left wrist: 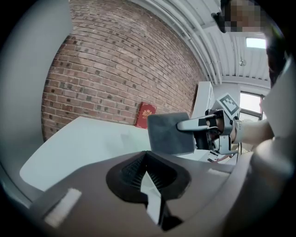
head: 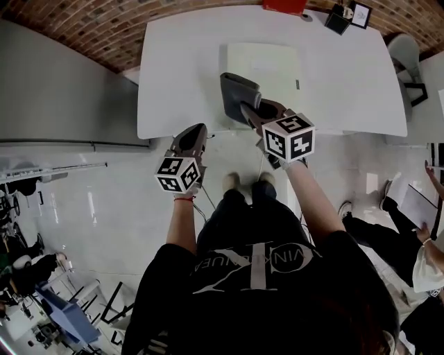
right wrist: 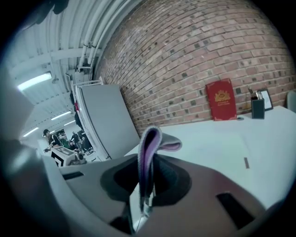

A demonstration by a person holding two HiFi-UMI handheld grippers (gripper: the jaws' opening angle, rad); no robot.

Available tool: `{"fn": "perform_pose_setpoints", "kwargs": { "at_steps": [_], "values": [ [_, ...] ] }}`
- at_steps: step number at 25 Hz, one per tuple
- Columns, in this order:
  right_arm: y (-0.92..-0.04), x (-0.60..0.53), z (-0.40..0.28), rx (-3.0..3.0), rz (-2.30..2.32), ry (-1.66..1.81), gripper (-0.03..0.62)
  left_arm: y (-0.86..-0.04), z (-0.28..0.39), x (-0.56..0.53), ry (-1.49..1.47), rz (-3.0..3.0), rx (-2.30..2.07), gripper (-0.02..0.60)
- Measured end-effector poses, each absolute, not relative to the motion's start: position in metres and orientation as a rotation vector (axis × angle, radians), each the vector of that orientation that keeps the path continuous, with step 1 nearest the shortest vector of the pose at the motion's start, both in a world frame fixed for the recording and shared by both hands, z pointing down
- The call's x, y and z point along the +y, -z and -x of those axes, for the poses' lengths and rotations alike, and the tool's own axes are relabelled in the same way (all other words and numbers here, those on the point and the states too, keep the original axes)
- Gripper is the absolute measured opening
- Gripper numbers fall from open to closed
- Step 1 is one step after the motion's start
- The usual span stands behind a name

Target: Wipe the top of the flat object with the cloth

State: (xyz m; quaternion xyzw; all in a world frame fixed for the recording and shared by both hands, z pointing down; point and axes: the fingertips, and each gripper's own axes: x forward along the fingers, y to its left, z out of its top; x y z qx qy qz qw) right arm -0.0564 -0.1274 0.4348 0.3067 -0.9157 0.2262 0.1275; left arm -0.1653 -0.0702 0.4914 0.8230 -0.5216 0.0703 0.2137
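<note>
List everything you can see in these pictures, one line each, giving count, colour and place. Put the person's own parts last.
table: one, white, against the brick wall
flat object: one, off-white, lying mid-table
cloth: one, grey, hanging over the table's near edge
book: one, red, standing against the wall at the table's far edge
pen holder: one, black, far right corner of the table
frame: one, dark-edged, beside the pen holder
chair: one, pale grey, right of the table
partition panel: one, grey, left of the table
onlookers: at least two, at the floor's right edge
left gripper: one, grey, jaws together, empty, short of the table
right gripper: one, grey, jaws clamped on the cloth
</note>
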Motion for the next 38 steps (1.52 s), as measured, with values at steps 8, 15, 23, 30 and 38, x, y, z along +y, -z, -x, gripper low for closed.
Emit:
{"fn": "perform_pose_setpoints", "kwargs": {
  "at_steps": [8,15,23,30,38],
  "values": [
    [-0.484,-0.123,0.089,-2.554,-0.845,-0.77,0.049,-0.499,0.193,-0.06,-0.158,-2.242,-1.46,0.012],
    [-0.521,-0.124,0.088,-2.434,-0.835,-0.716,0.051,-0.506,0.206,-0.051,-0.151,-2.21,-1.481,0.012],
    [-0.527,-0.127,0.083,-2.353,-0.828,-0.572,0.051,-0.507,0.202,-0.049,-0.148,-2.203,-1.476,0.012],
    [-0.526,-0.132,0.051,-2.331,-0.906,-0.617,0.051,-0.505,0.185,-0.054,-0.15,-2.227,-1.448,0.012],
    [-0.528,-0.137,0.019,-2.314,-1.001,-0.687,0.051,-0.509,0.154,-0.069,-0.169,-2.274,-1.363,0.012]
  ]
}}
